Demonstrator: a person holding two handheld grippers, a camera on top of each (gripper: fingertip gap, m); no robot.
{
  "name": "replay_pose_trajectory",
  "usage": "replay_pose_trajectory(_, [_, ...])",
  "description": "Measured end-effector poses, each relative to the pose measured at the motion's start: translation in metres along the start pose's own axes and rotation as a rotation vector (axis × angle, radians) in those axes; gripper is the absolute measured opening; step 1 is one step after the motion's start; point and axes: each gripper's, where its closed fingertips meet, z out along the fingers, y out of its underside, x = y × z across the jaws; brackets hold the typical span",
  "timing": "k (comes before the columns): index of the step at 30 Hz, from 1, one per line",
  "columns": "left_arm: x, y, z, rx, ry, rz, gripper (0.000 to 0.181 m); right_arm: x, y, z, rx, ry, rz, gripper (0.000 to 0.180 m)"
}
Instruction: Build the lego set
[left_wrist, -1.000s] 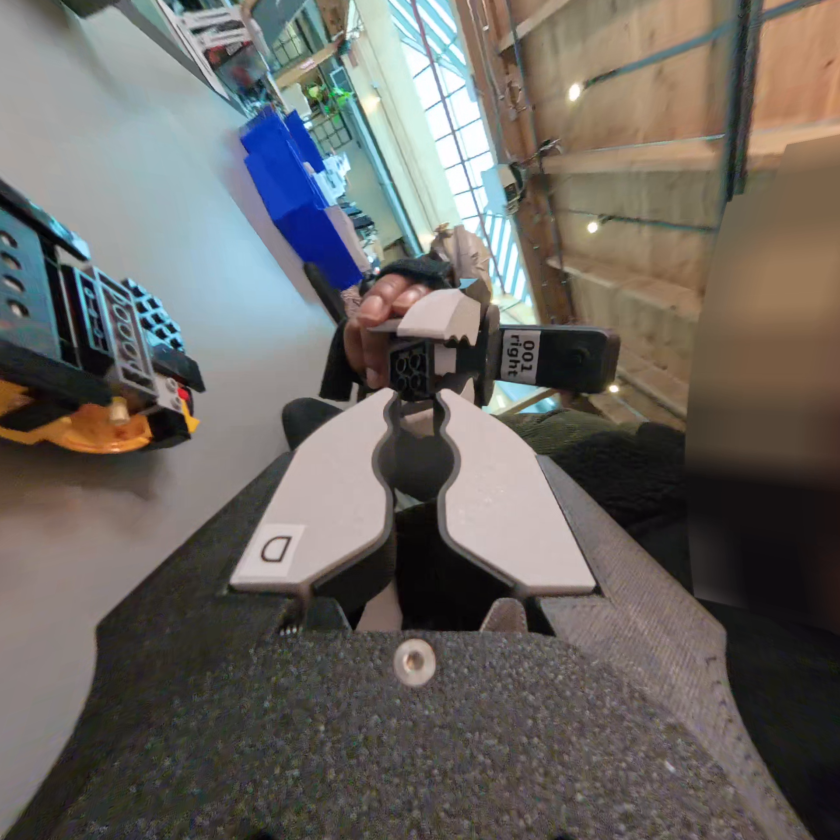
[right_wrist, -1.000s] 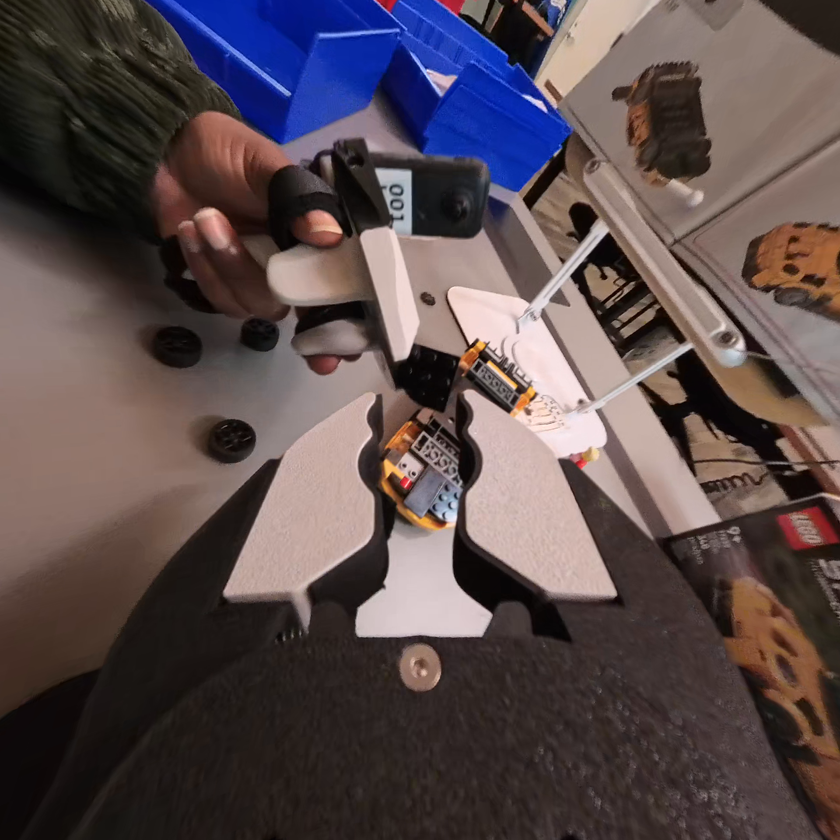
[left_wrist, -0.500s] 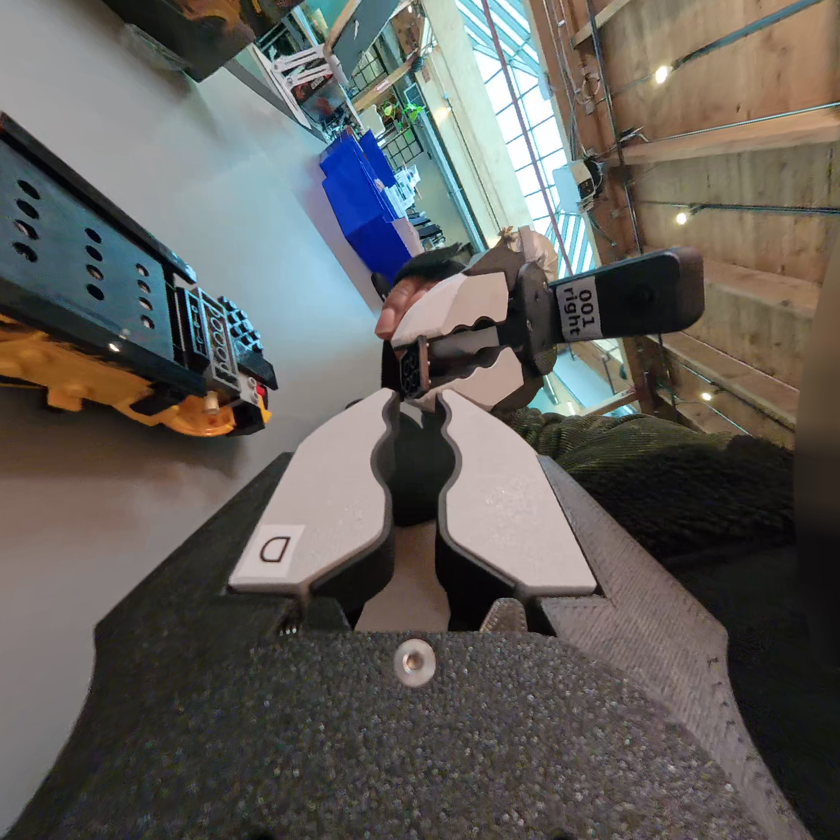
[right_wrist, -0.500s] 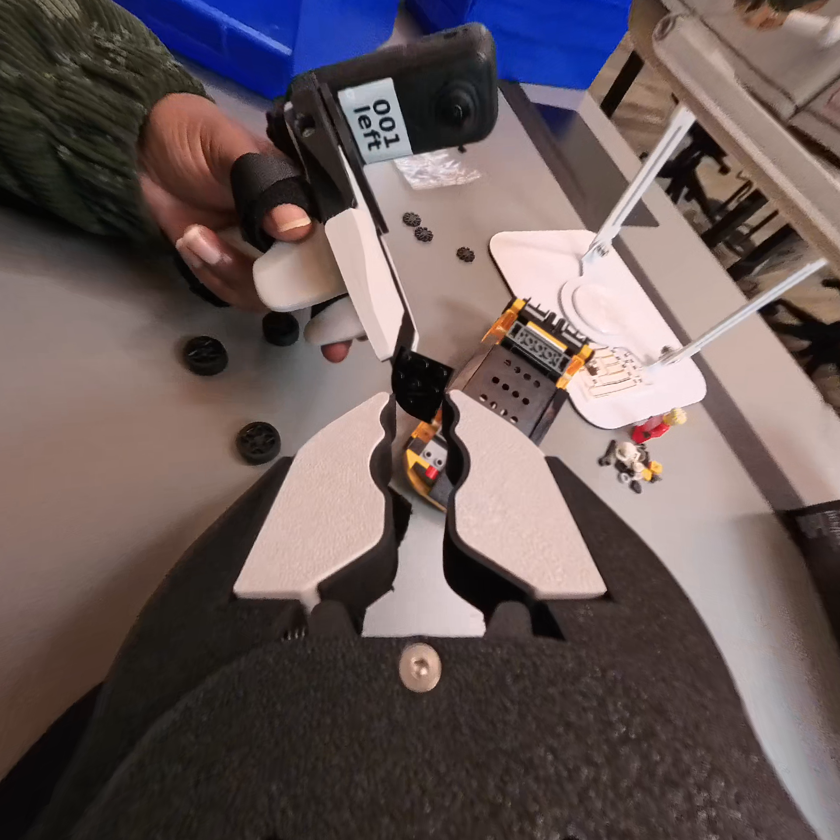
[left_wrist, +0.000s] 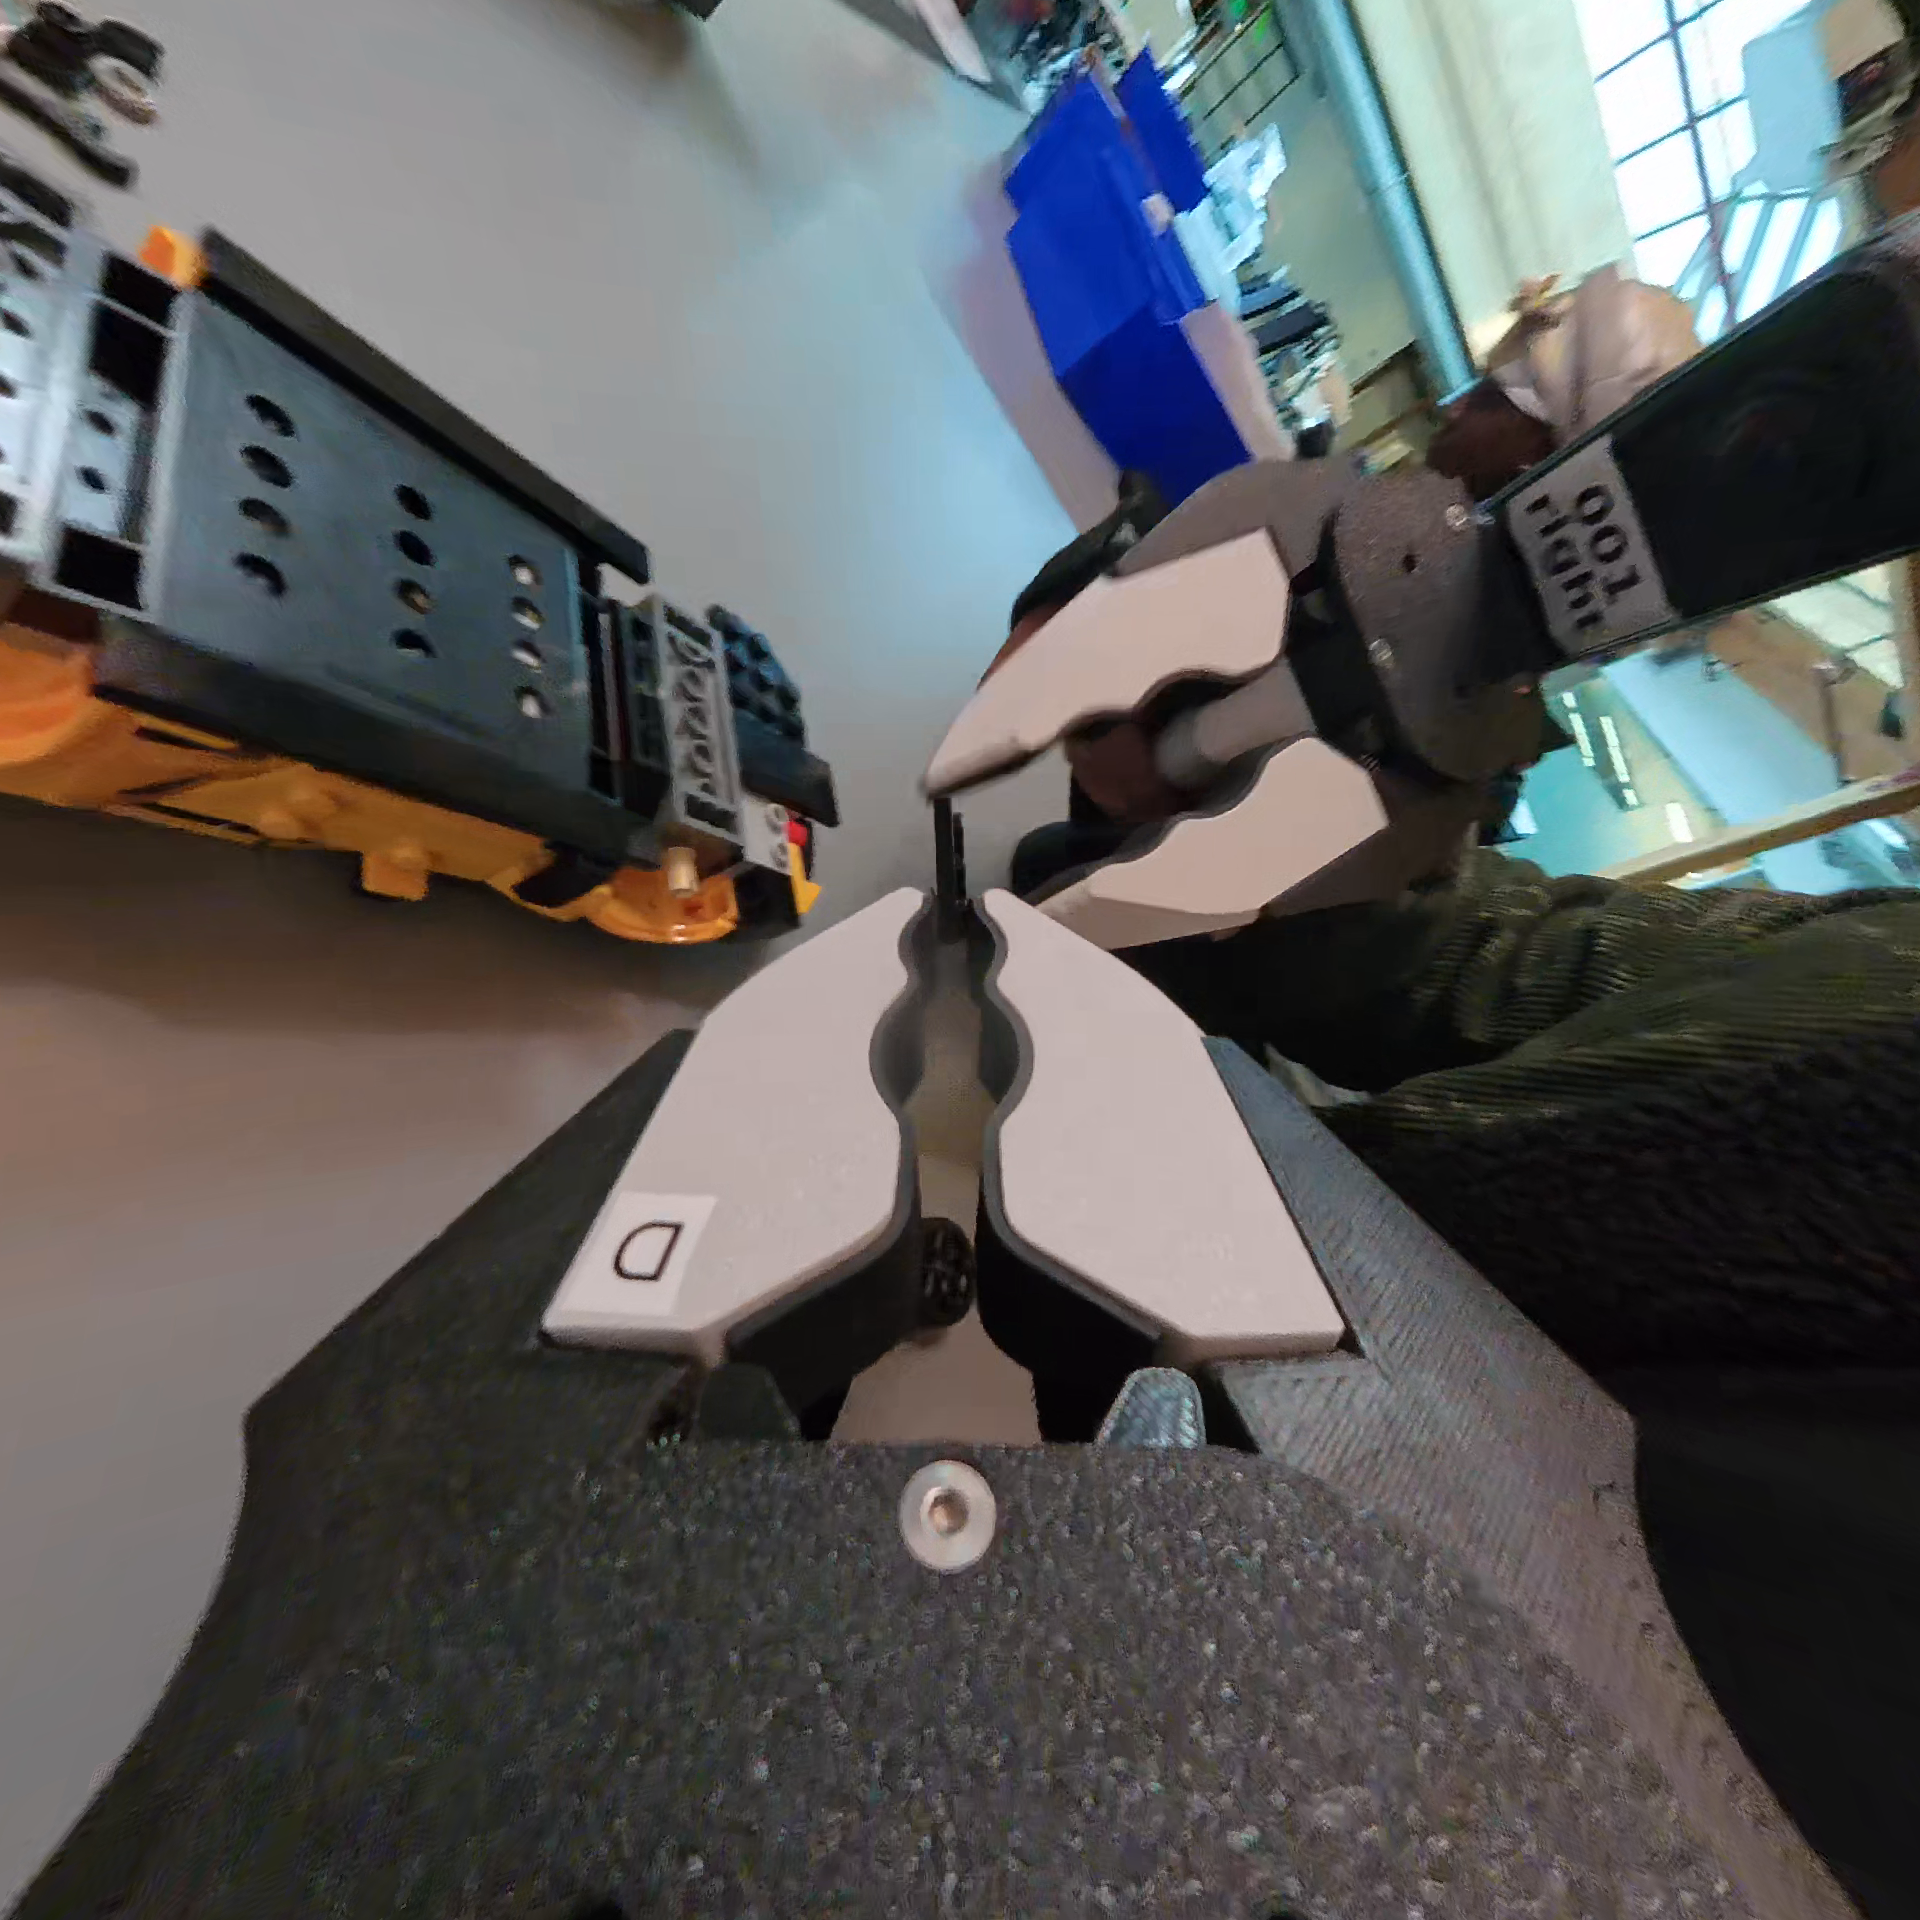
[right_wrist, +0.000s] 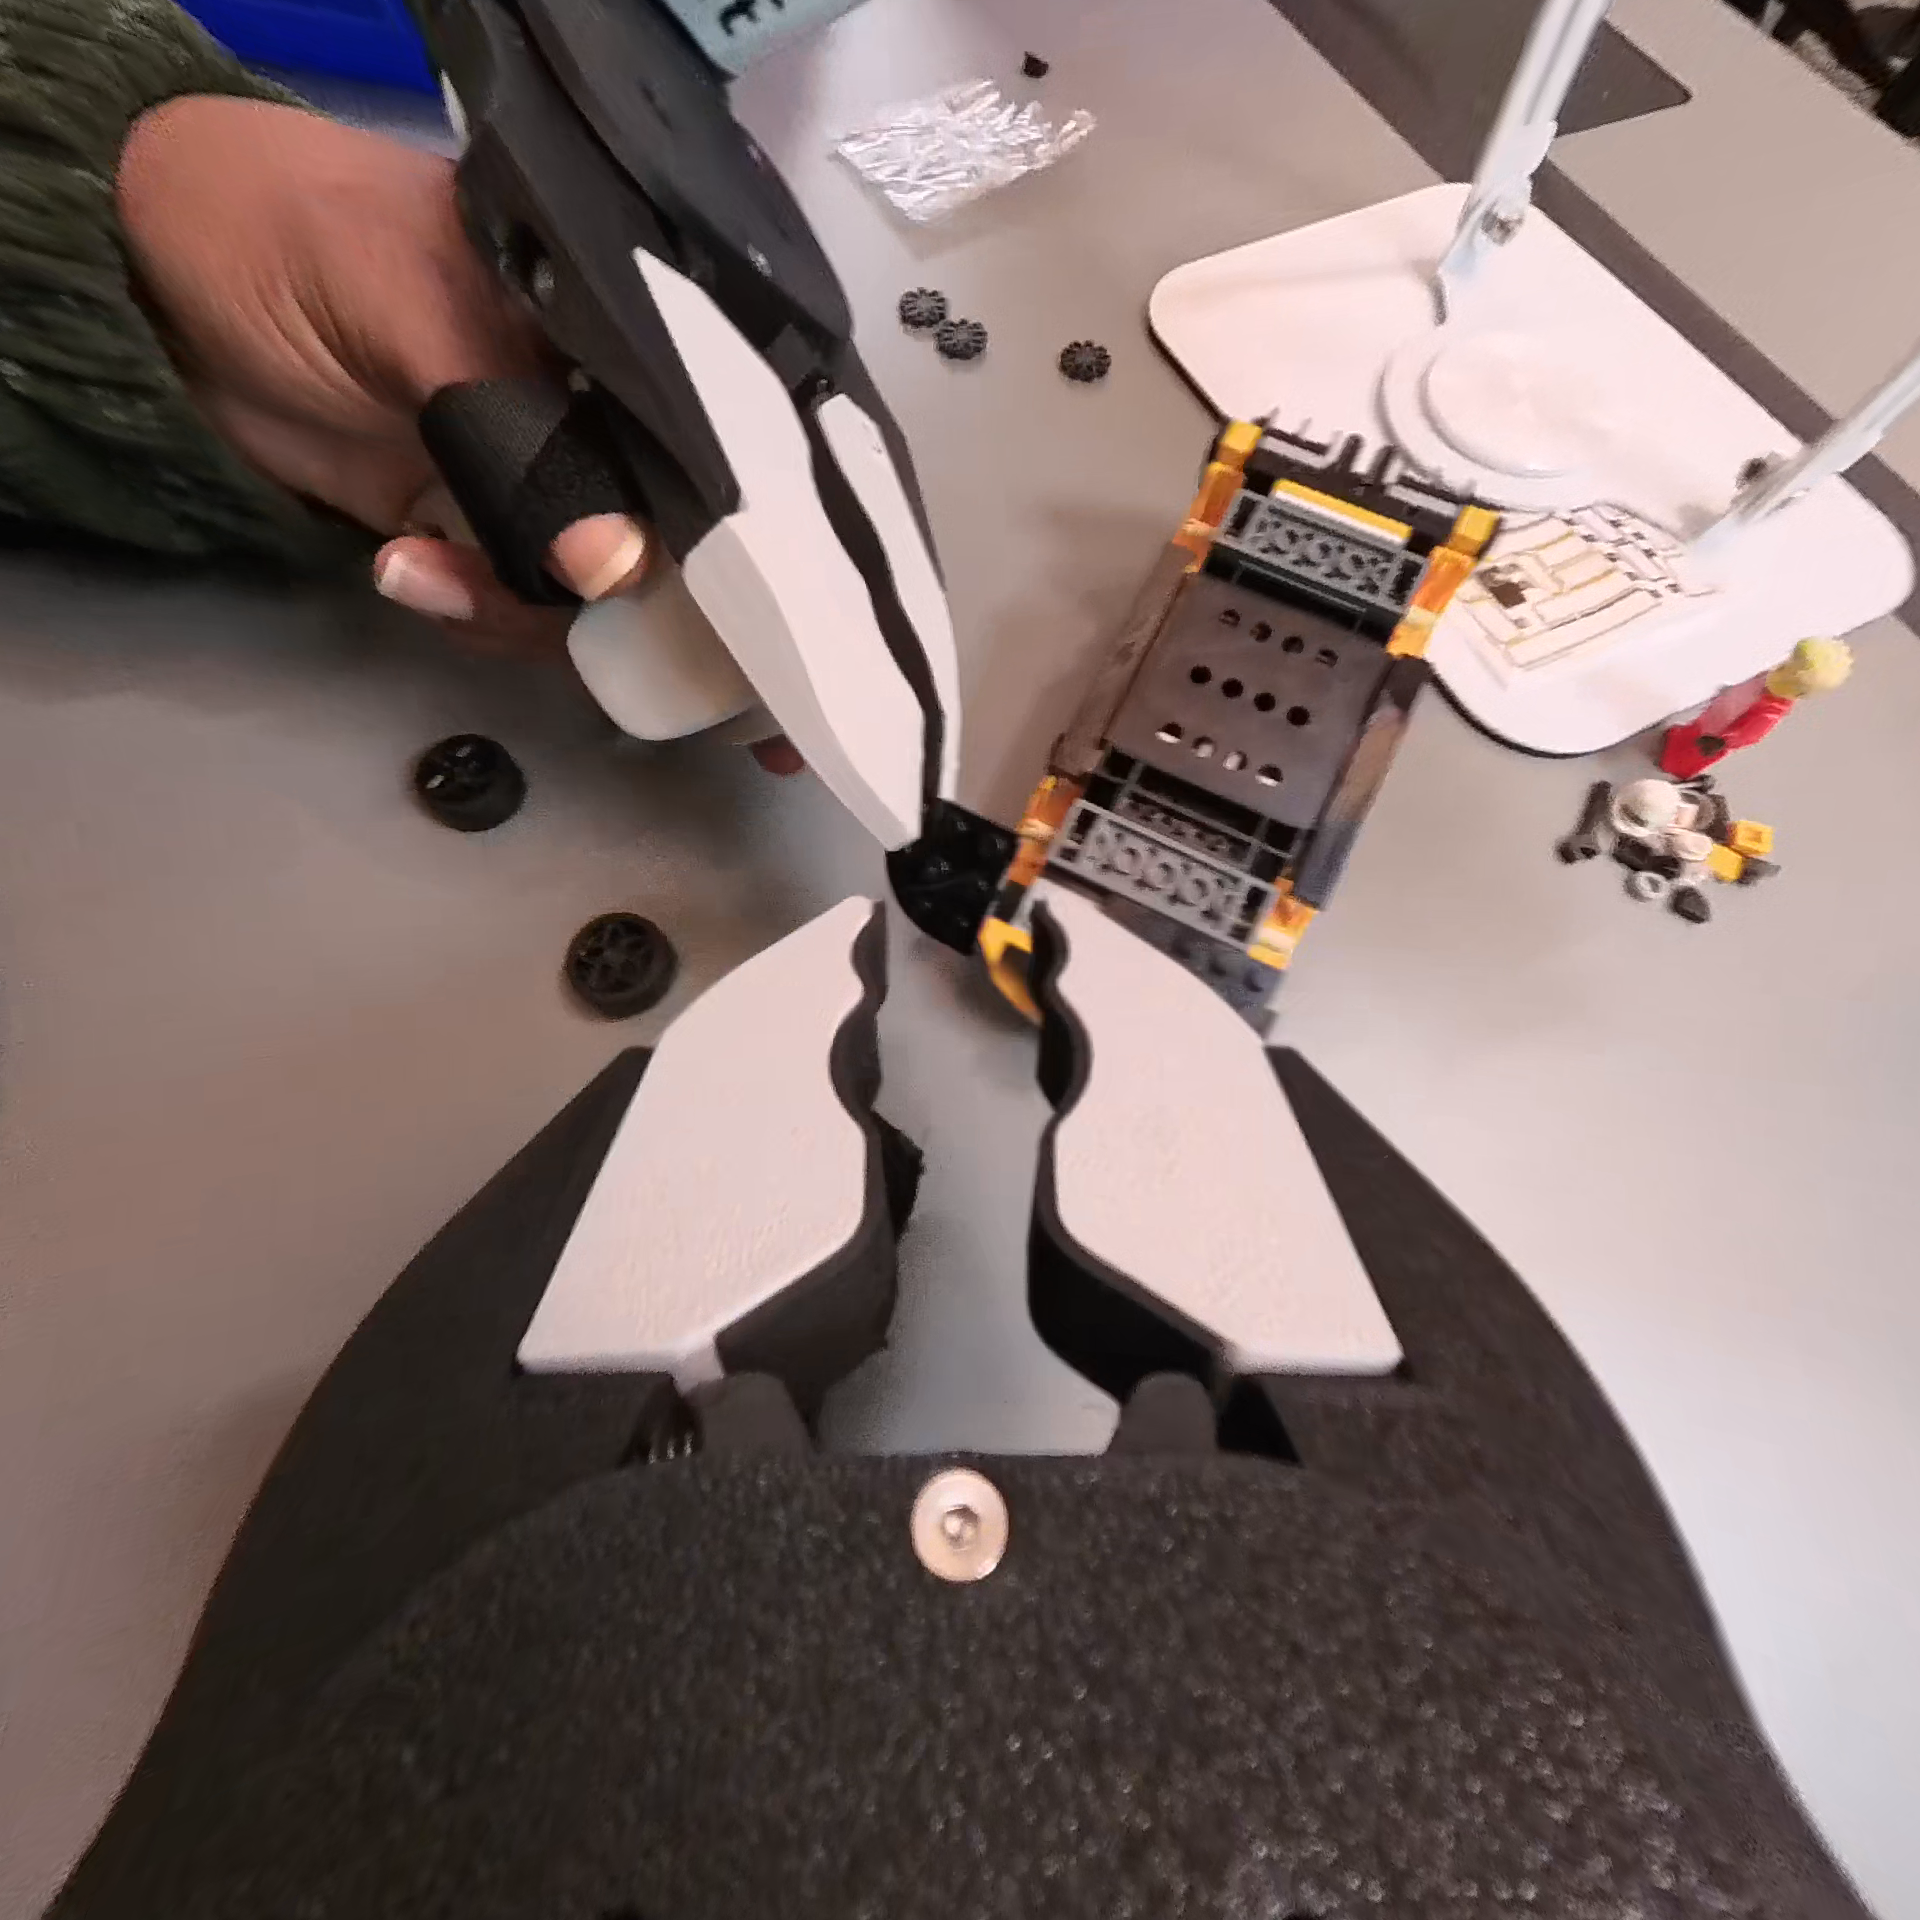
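My left gripper is shut on a small black plate, seen edge-on and sticking out past its tips. In the right wrist view the left gripper reaches down from the upper left with the studded plate at its tip. My right gripper is open, with the plate just ahead of its fingertips. In the left wrist view the right gripper has its upper fingertip at the plate's far end. The black and orange lego car lies upside down on the table, also in the left wrist view.
Black wheels lie on the grey table at left. Small gears, a clear bag, a white stand base, a red minifigure and loose small parts lie farther off. Blue bins stand at the back. Less than 4 cm separates the two grippers' tips. The red minifigure is about 20 centimeters from both grippers' fingertips.
The plate showed its studs to the left camera and now stands edge-on, with the left fingers closed tighter on it. Both grippers have come down closer to the car.
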Motion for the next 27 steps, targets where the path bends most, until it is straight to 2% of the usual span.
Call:
replay_pose_trajectory(2, [-0.007, -0.002, 0.001, -0.010, -0.020, -0.022, 0.005, 0.022, 0.008, -0.002, -0.024, 0.035, -0.041, 0.038])
replay_pose_trajectory(4, [-0.011, -0.005, 0.000, -0.002, -0.022, -0.055, 0.005, 0.038, 0.024, 0.000, -0.082, 0.005, -0.089, 0.063])
replay_pose_trajectory(7, [-0.015, -0.002, 0.001, -0.027, -0.009, -0.098, 0.005, 0.049, 0.040, 0.011, -0.121, -0.066, -0.128, 0.076])
replay_pose_trajectory(9, [-0.018, -0.001, 0.000, -0.039, -0.012, -0.115, 0.005, 0.045, 0.043, 0.019, -0.135, -0.109, -0.143, 0.074])
replay_pose_trajectory(14, [-0.027, 0.005, -0.006, -0.110, -0.044, -0.079, 0.005, 0.026, 0.038, 0.023, -0.141, -0.108, -0.172, 0.052])
replay_pose_trajectory(27, [-0.032, 0.004, -0.027, -0.258, -0.015, -0.062, 0.005, 0.001, 0.028, 0.021, -0.079, -0.122, -0.196, 0.047])
